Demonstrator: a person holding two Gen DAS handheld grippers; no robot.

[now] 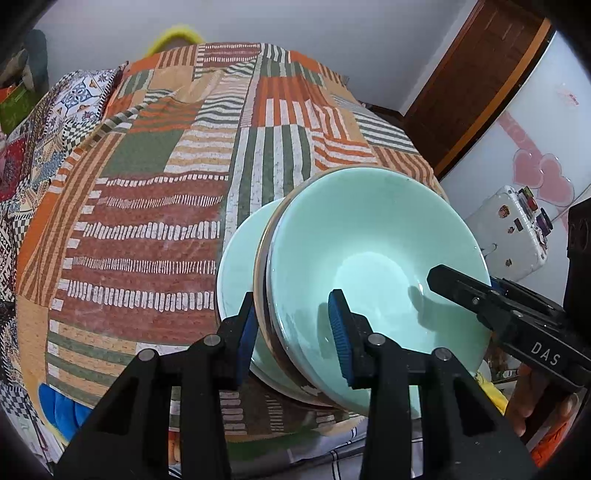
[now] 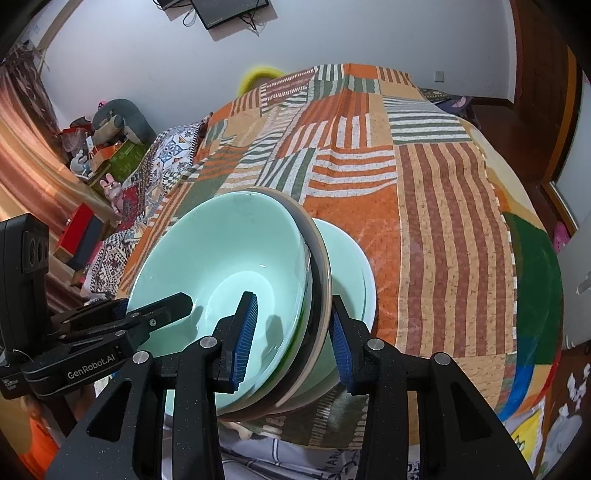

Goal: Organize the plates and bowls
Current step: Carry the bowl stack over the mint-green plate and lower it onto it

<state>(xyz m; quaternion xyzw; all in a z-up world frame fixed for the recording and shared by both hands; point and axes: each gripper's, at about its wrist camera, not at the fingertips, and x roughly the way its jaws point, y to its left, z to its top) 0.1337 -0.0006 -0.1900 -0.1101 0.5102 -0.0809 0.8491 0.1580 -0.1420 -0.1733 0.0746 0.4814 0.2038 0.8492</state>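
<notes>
I've got both grippers clamped on the bowl stack (image 1: 369,258) rims.
Left gripper (image 1: 295,332), right gripper (image 2: 291,332); glossy mint ceramic; only right view shows wall screen (image 2: 229,11).

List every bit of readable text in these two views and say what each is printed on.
"DAS": white letters on the black arm of the right gripper, seen from the left wrist.
"GenRobot.AI": white letters on the black arm of the left gripper, seen from the right wrist.
Small white print lower on that gripper's body: too small to read.
Stickers on the white case: illegible.
</notes>
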